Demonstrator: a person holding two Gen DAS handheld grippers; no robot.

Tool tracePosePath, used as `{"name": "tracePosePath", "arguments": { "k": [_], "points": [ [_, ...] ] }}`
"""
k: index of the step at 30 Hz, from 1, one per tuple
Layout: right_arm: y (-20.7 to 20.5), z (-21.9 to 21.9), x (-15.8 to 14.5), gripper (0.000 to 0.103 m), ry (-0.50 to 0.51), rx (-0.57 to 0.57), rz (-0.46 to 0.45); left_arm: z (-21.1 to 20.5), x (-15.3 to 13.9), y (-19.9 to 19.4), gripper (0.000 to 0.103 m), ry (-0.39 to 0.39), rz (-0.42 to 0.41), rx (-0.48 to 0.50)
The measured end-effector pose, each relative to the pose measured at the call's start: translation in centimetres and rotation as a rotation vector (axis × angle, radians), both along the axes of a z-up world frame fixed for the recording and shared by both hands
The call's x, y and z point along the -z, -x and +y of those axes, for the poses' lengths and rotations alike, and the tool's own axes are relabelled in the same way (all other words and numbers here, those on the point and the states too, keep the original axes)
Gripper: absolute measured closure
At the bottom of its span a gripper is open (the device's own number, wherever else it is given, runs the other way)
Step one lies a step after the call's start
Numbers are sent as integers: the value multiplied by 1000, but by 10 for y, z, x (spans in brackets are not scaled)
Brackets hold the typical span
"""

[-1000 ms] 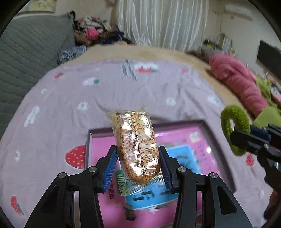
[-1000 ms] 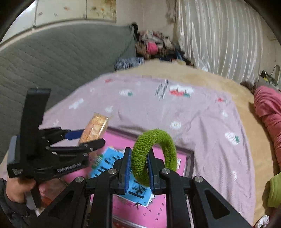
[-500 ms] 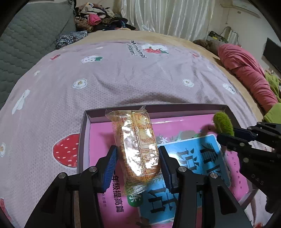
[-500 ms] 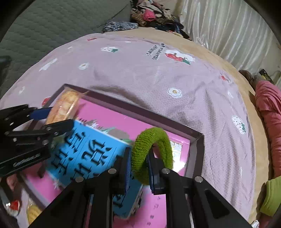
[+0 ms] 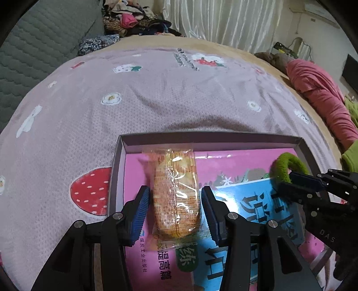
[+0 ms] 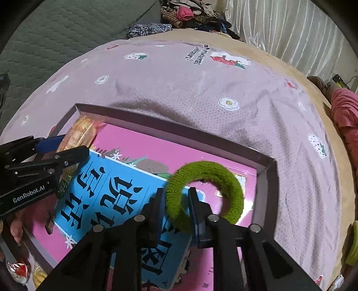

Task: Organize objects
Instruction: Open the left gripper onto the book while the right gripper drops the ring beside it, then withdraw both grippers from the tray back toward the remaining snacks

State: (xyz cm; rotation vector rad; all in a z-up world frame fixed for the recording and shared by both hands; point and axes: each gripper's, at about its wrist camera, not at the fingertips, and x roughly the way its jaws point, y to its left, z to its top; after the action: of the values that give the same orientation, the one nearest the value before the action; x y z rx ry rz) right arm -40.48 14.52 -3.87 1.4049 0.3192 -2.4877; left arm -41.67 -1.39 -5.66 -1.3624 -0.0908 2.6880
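A wrapped orange snack packet lies in the far left corner of the shallow purple box, on the pink book. My left gripper is open, its blue pads a little apart from the packet on both sides. The packet also shows in the right wrist view. My right gripper is opening around a green fuzzy hair tie, which drops onto the blue book near the box's right wall. The hair tie shows in the left wrist view.
The box sits on a pink-purple printed bedspread. A grey quilted headboard stands at the left, a clothes pile at the back, a pink blanket at the right. Small wrapped items lie outside the box's near left.
Both grippers came down into the box. The left jaws spread and let go of the snack packet. The right jaws widened and the hair tie tipped over toward the right.
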Motion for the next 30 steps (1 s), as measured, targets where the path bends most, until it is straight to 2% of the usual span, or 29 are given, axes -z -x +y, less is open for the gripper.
{"name": "tracePosePath", "arguments": {
  "k": [3, 5, 8, 10, 14, 19, 21, 22, 26, 30],
  "points": [
    [-3, 2, -7, 69, 5, -1, 15, -3, -4, -2, 39, -12, 13, -4],
    [-5, 6, -12, 61, 11, 6, 24, -4, -6, -3, 37, -15, 18, -5],
    [-8, 10, -16, 59, 15, 6, 13, -10, -14, -6, 35, -38, 41, -14],
    [-10, 13, -21, 58, 11, 11, 17, -15, -21, -10, 24, -63, 54, -14],
    [-18, 21, -27, 48, 32, 22, 4, -19, -35, -19, 24, -73, 66, -28],
    [-39, 24, -46, 42, 53, 25, 8, -18, -53, -39, 23, -68, 99, -23],
    [-51, 25, -57, 40, 82, 26, 27, -16, -59, -49, 18, -53, 106, -19],
    [-61, 26, -66, 36, 112, 28, 35, -15, -61, -56, 13, -58, 102, -12],
    [-102, 29, -95, 21, 223, 22, 80, -16, -67, -84, 13, -85, 102, -8],
    [-149, 27, -121, 17, 259, -4, 136, -15, -73, -118, 12, -77, 121, -23]
  ]
}}
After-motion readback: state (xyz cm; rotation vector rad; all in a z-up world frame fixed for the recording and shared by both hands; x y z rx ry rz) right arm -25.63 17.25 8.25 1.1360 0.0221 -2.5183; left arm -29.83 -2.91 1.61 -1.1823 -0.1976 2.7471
